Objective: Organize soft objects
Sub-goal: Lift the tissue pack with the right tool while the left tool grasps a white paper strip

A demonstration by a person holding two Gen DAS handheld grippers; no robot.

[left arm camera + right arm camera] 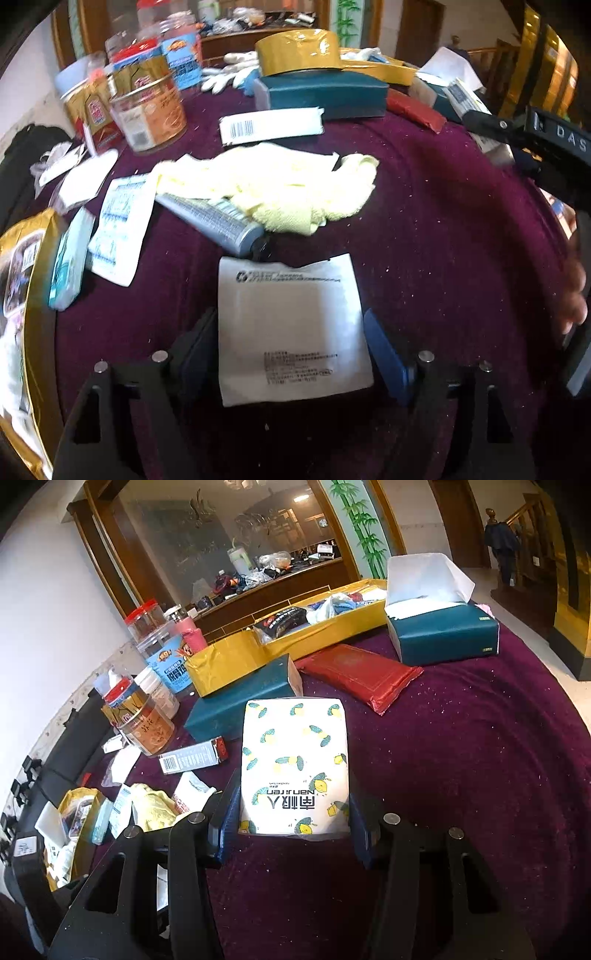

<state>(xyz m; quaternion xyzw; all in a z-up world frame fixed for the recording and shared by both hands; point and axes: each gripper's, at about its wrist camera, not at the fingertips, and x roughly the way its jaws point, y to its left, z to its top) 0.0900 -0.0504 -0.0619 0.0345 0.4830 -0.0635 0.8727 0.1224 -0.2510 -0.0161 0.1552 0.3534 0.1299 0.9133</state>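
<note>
In the left wrist view a flat white printed packet (291,332) lies on the purple tablecloth (443,229). My left gripper (291,339) is open and straddles it, one pad at each side edge. A crumpled pale yellow cloth (288,192) lies beyond it, partly over a grey tube (214,221). In the right wrist view my right gripper (291,812) is shut on a soft tissue pack with a lemon pattern (295,760), held above the tablecloth (461,757). The yellow cloth (155,808) shows at lower left there.
Further back are teal tissue boxes (443,635) (325,92), a red pack (362,675), a tape roll (299,50) and a filled yellow tray (325,627). Plastic jars (147,723) and small packets crowd the left. A hand (572,291) shows at the right edge.
</note>
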